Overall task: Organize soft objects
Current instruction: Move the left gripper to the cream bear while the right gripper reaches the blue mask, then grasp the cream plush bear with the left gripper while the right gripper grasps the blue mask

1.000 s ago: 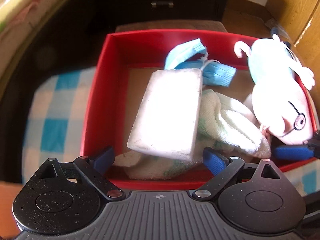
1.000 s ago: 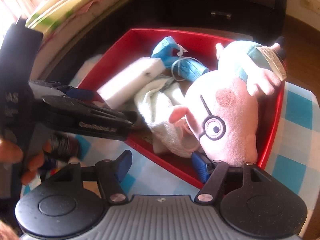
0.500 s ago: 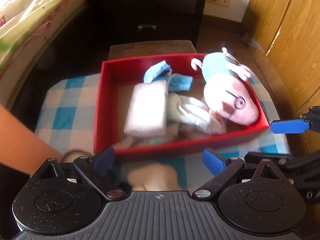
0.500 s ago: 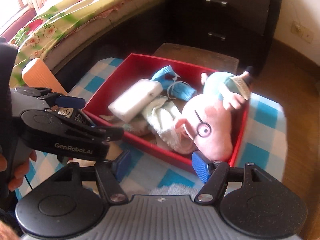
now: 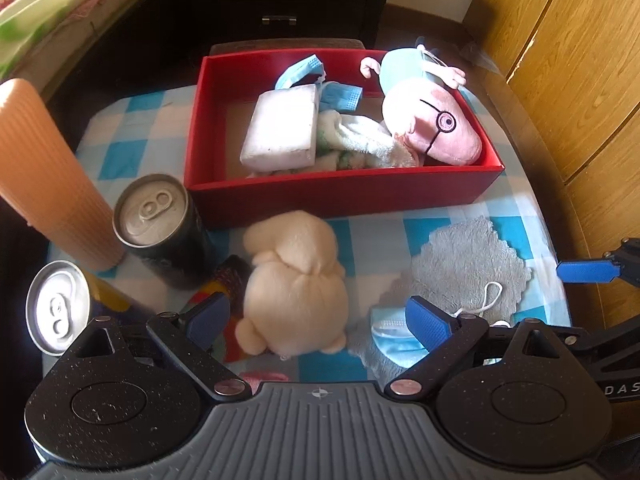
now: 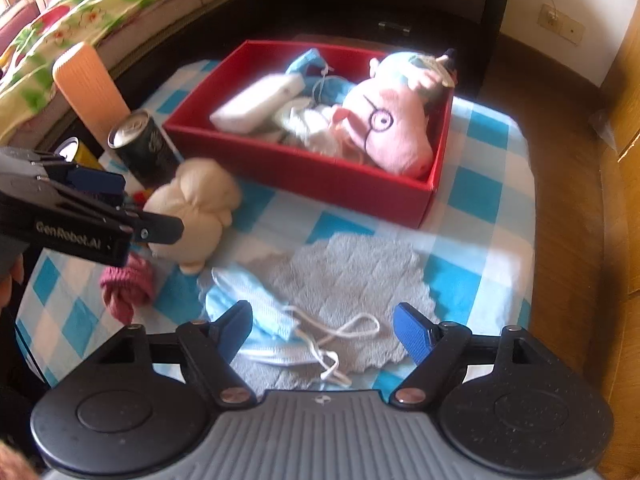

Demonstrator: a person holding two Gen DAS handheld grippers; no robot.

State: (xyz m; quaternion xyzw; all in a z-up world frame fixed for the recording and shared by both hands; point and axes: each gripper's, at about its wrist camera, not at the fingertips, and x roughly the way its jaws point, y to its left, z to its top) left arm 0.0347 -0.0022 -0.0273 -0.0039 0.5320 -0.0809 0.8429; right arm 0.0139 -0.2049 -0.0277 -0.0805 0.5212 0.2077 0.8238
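Hovering wide open and empty in the left wrist view: left gripper (image 5: 318, 318) above cream plush (image 5: 294, 280), near red box (image 5: 340, 192). Gaping empty in the right wrist view: right gripper (image 6: 322, 330) over blue mask (image 6: 256, 320) on grey cloth (image 6: 352, 276).

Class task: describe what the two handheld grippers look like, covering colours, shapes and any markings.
Both grippers, left and right, have a ribbed grey body, two speckled black round housings, black linkage arms with silver rivets, and textured blue finger pads. Seen from the right wrist, the left one's black side reads "GenRobot.AI" in white. No cables show.
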